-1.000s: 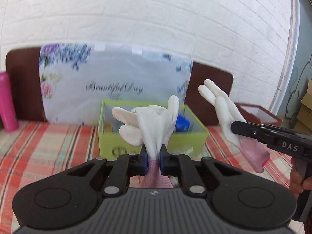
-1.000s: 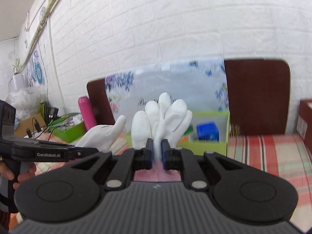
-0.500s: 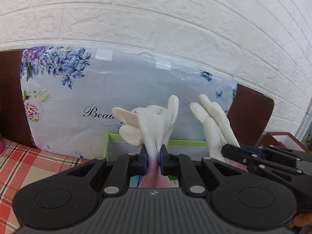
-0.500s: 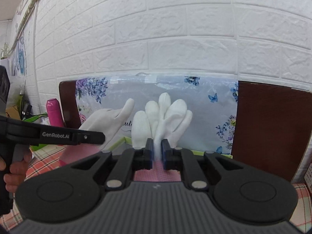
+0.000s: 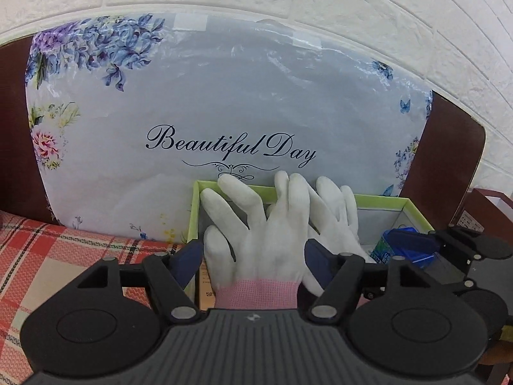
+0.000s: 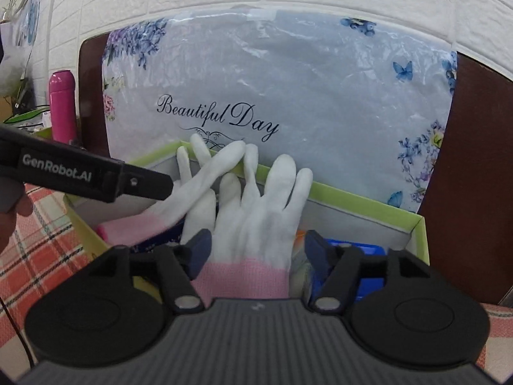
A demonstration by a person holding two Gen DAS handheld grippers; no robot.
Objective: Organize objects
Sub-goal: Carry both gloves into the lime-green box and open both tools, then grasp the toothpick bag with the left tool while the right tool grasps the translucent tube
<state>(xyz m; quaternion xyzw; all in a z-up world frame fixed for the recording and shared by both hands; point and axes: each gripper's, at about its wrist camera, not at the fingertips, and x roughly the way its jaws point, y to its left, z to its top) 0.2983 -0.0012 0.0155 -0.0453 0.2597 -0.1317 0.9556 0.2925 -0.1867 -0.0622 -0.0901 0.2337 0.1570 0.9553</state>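
Observation:
Two white gloves with pink cuffs lie over the open green box (image 5: pixel 388 199). In the left wrist view one glove (image 5: pixel 266 234) lies between the wide-open jaws of my left gripper (image 5: pixel 253 258), and the other glove (image 5: pixel 336 211) lies to its right. In the right wrist view a glove (image 6: pixel 256 218) lies between the open jaws of my right gripper (image 6: pixel 256 247); the other glove (image 6: pixel 205 179) drapes over the box's rim (image 6: pixel 352 194) to its left, beside the left gripper's arm (image 6: pixel 83 176). Neither gripper holds anything.
The box holds a blue item (image 6: pixel 356 256) and other small things. Behind it a floral "Beautiful Day" bag (image 5: pixel 231 122) leans on a brown board against a white brick wall. A pink bottle (image 6: pixel 62 106) stands at left. The table has a red plaid cloth (image 5: pixel 48 256).
Both grippers moved forward and down to the box and opened. The gloves, pinched upright before, are let go and lie over the box.

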